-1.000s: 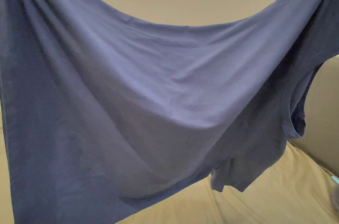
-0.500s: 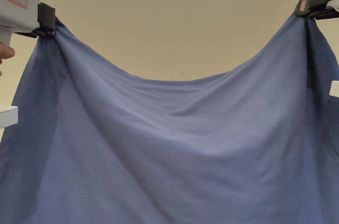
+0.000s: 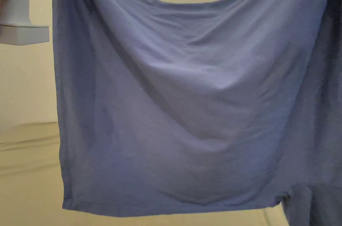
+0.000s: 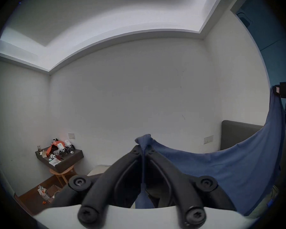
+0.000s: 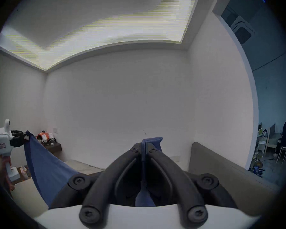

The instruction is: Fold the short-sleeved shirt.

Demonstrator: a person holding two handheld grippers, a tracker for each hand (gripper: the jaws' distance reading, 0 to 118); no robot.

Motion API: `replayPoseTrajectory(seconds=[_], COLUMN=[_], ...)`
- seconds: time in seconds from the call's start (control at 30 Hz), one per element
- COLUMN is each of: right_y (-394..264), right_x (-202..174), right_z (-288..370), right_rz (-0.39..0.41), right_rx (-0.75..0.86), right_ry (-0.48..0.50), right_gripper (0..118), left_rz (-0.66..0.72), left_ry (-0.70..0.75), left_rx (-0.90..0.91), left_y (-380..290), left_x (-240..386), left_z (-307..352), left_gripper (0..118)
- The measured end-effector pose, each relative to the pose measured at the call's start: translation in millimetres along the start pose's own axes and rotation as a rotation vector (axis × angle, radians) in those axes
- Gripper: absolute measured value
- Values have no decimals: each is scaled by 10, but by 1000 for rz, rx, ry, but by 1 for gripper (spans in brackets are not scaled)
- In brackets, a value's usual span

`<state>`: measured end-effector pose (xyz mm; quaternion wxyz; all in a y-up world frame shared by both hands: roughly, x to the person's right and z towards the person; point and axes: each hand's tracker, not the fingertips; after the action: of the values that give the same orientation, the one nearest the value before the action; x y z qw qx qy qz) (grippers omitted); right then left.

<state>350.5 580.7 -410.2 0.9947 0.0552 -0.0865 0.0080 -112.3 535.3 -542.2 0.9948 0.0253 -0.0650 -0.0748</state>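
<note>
Hanging across most of the head view, the blue short-sleeved shirt (image 3: 187,103) is held up in the air over a beige bed (image 3: 26,170), its top edge sagging in a curve at the upper centre of the frame and a straight hem along the bottom. In the left gripper view, the left claw (image 4: 144,148) is clamped on a bunched corner of the cloth, both jaws pressed together on it. In the right gripper view, the right claw (image 5: 144,145) is likewise closed on another corner, the fabric poking up between the jaws.
</note>
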Motion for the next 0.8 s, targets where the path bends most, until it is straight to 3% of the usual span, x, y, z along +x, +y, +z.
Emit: replayPoseTrajectory(seconds=[0.1, 0.3, 0.47, 0.57, 0.67, 0.8], right_y=[-473, -1986, -3075, -3368, -3649, -4183], right_x=[27, 56, 98, 88, 109, 106], right_z=[-303, -835, -1071, -1074, -903, -333], right_rz=[-3, 49, -38, -39, -92, -137], right_rx=[-59, -292, -421, -454, -497, -540], right_ry=[7, 33, 55, 62, 95, 145], right_gripper=[5, 5, 5, 5, 5, 5], left_rz=[22, 50, 128, 103, 104, 97], left_ry=[6, -38, -67, -70, -84, -157], left_rx=[-19, -273, -440, -456, -455, -491], left_y=[-505, -1925, -2909, -3116, -3265, -3650], left_x=[71, 263, 398, 442, 393, 363], left_z=[-271, -882, -1231, -1241, -1072, -485], left_gripper=[0, 0, 0, 0, 0, 0])
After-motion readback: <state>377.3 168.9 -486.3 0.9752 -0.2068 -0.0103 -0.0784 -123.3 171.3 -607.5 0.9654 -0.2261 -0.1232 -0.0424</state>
